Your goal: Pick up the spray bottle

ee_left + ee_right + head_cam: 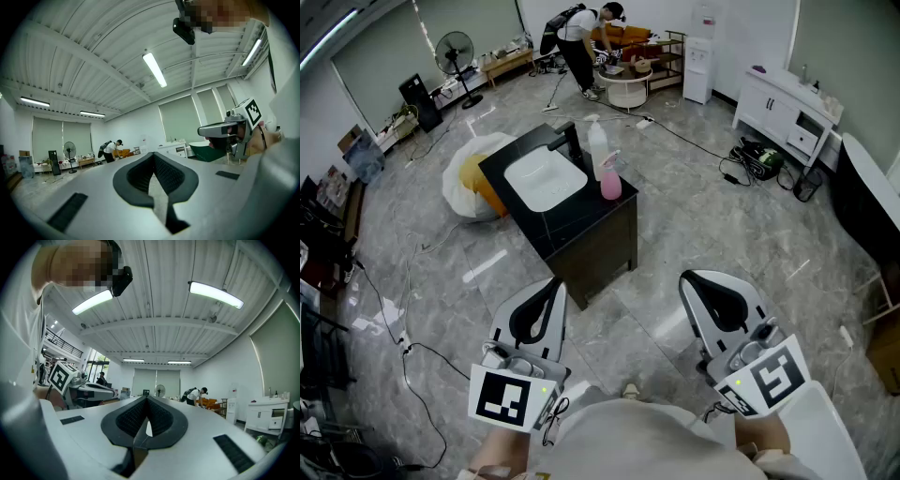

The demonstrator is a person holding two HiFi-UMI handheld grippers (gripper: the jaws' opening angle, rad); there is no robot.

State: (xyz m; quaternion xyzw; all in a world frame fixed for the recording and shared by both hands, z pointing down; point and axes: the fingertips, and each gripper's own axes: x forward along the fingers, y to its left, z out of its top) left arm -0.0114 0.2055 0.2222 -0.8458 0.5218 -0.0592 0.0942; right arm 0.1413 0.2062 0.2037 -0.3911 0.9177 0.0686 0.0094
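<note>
On a black cabinet with a white sink stand a tall white bottle with a nozzle top and a shorter pink spray bottle with a trigger head, both at the sink's right. My left gripper and right gripper hover side by side in front of the cabinet, well short of the bottles, pointing level. Both are shut with nothing between the jaws, as the left gripper view and right gripper view show. Neither gripper view shows the bottles.
A white bag with yellow contents lies left of the cabinet. Cables run over the grey floor. At the back a person bends over a low table, near a fan. A white sideboard stands far right.
</note>
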